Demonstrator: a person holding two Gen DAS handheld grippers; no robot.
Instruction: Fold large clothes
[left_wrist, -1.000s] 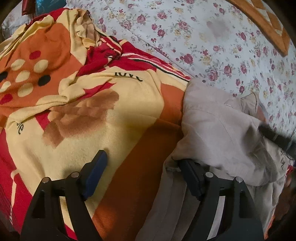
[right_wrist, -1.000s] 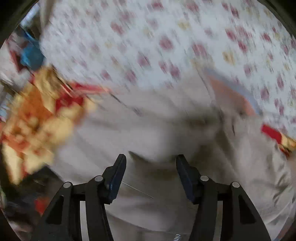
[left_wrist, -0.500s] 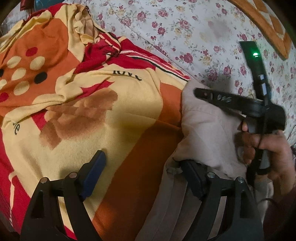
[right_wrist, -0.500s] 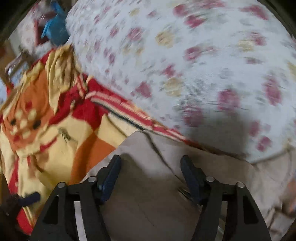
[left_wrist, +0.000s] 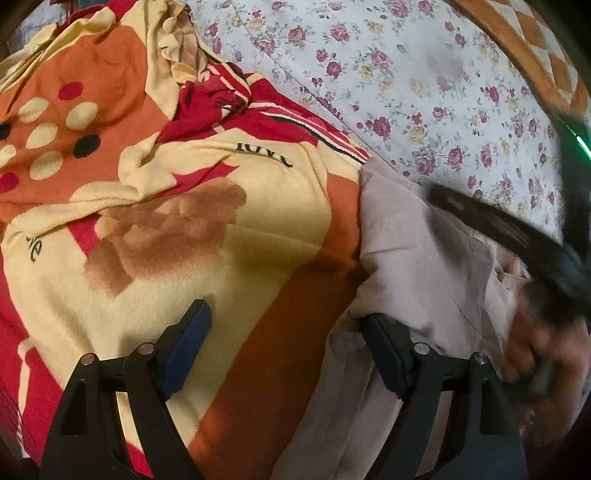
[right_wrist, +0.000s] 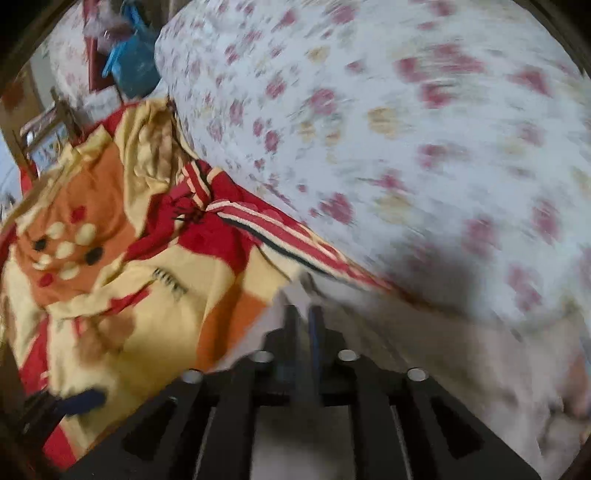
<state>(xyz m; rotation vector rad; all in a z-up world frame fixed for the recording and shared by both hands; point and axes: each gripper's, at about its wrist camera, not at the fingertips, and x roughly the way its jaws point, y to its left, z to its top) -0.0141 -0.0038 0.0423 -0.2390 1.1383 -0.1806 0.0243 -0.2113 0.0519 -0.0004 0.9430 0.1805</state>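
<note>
Left gripper (left_wrist: 284, 314) sat at bottom centre of the left wrist view with its jaws spread wide and nothing pinched. Its left finger (left_wrist: 188, 347), which has a dark blue pad, hung over the fleece blanket (left_wrist: 166, 184) (yellow, orange and red, dot and heart print). The right finger was just against a fold at the edge of the garment.

The task item, a large pale beige-grey cloth garment (left_wrist: 424, 258), lay crumpled at centre right to lower right of the frame. It partly overlapped the blanket's right edge and reached onto the white bedsheet with red rose print (left_wrist: 406, 74), which filled the upper right. An orange and cream checked cloth (left_wrist: 554, 55) sat in the far upper right corner.

Right gripper (right_wrist: 303, 310) was at lower centre of the right wrist view, heavily motion-blurred. Its fingers stood close together with only a thin gap, over the near corner of the beige garment. The jaws had just been opening. Blur hid whether fabric was between the pads, so cannot tell if it had hold of the garment. In the left wrist view it showed as a black smear at right, above the garment, with a person's hand (left_wrist: 535, 354) on the handle at lower right, also blurred.

A blue item (right_wrist: 133, 70) was in the upper left of the right wrist view, too blurred to identify.
</note>
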